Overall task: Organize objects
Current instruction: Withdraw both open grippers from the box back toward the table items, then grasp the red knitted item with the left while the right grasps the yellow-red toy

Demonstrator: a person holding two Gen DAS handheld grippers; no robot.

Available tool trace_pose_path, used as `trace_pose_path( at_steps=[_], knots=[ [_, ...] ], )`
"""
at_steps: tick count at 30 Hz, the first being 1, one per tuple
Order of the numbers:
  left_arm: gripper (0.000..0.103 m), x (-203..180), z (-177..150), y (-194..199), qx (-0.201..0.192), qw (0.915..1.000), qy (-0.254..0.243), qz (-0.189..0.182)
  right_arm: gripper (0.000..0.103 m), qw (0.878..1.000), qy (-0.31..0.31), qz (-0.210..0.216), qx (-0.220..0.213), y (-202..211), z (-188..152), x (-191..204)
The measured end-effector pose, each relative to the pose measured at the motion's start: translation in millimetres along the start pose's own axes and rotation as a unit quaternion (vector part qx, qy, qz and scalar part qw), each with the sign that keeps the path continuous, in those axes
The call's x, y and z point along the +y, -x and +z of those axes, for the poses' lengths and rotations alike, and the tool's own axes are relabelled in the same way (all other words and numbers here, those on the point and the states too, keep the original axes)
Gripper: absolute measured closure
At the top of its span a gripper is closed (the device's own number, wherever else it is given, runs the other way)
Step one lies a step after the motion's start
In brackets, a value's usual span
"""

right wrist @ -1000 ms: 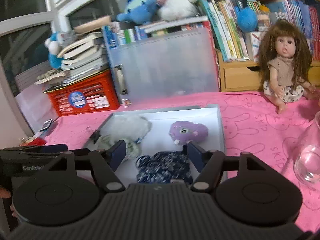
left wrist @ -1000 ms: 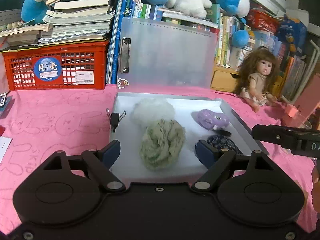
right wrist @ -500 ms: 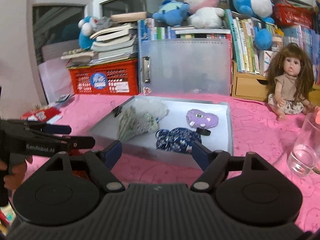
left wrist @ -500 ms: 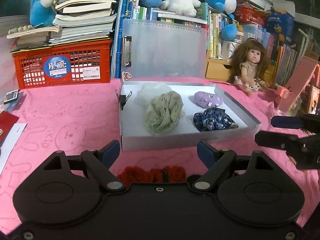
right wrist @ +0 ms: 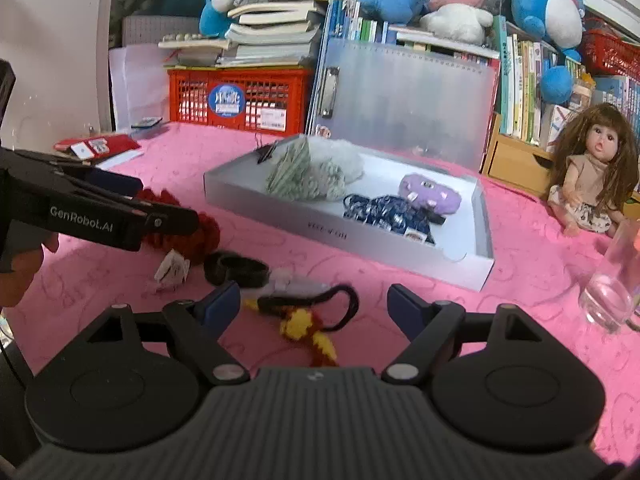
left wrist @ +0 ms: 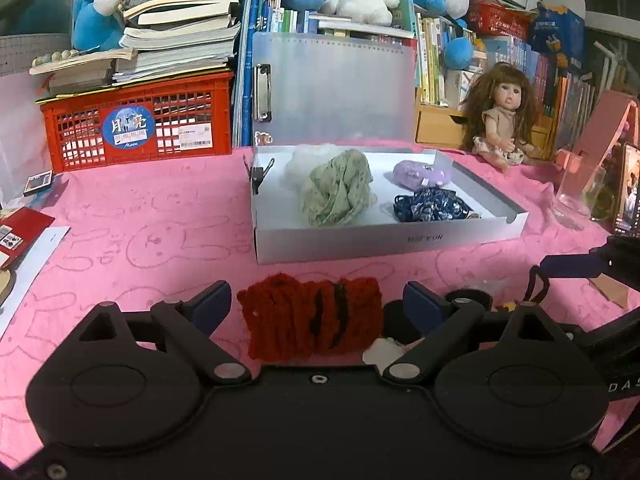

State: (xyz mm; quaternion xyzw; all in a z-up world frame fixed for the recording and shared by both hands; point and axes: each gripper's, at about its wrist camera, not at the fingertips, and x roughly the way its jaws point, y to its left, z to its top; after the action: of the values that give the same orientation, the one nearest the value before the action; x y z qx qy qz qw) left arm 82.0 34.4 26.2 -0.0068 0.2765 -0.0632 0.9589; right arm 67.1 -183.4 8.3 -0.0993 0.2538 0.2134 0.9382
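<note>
A white shallow box [left wrist: 384, 240] [right wrist: 332, 232] on the pink cloth holds a green scrunchie [left wrist: 340, 192], a white fluffy one [left wrist: 304, 162], a purple plush clip [left wrist: 420, 174] and a dark blue patterned scrunchie [left wrist: 432, 206]. My left gripper [left wrist: 316, 306] is open, with a red knitted scrunchie [left wrist: 312, 324] lying between its fingers. My right gripper [right wrist: 314, 304] is open over a black hair tie with a red and yellow charm [right wrist: 312, 316]. A black band [right wrist: 236, 268] and a small white tag [right wrist: 172, 270] lie near it.
A doll [left wrist: 500, 116] sits at the back right. A glass [right wrist: 612, 284] stands right of the box. A red crate [left wrist: 136, 120] with books and a translucent clipboard case [left wrist: 332, 92] stand behind. Red cards [left wrist: 20, 232] lie at the left.
Both grippers have pulled back from the box toward the near side of the table. The red scrunchie and the black hair tie have come into view between their fingers.
</note>
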Motion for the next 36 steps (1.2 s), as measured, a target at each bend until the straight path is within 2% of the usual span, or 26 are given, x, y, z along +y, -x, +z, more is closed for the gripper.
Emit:
trace_pose_path(
  at_steps=[17, 26, 29, 34, 36],
  knots=[
    [0.009, -5.5, -4.6, -12.7, 0.010, 0.9999, 0.001, -0.001, 0.016, 0.999, -0.031, 0.007, 0.011, -9.5, -9.5, -0.5],
    [0.010, -6.9, -5.5, -15.6, 0.011, 0.9999, 0.000, 0.000, 0.025, 0.999, -0.026, 0.012, 0.020, -13.5, -11.8, 7.6],
    [0.011, -6.0, -6.2, -16.2, 0.012, 0.9999, 0.003, -0.002, 0.031, 0.999, -0.030, 0.011, 0.022, -13.9, -12.6, 7.8],
    [0.018, -3.9, -7.3, -17.6, 0.015, 0.9998, 0.011, -0.004, 0.052, 0.999, -0.032, 0.005, 0.020, -12.5, -13.1, 8.0],
    [0.024, -2.8, -7.7, -18.1, 0.015, 0.9998, 0.015, -0.005, 0.060, 0.999, -0.033, -0.002, 0.020, -11.6, -13.2, 7.1]
  ],
)
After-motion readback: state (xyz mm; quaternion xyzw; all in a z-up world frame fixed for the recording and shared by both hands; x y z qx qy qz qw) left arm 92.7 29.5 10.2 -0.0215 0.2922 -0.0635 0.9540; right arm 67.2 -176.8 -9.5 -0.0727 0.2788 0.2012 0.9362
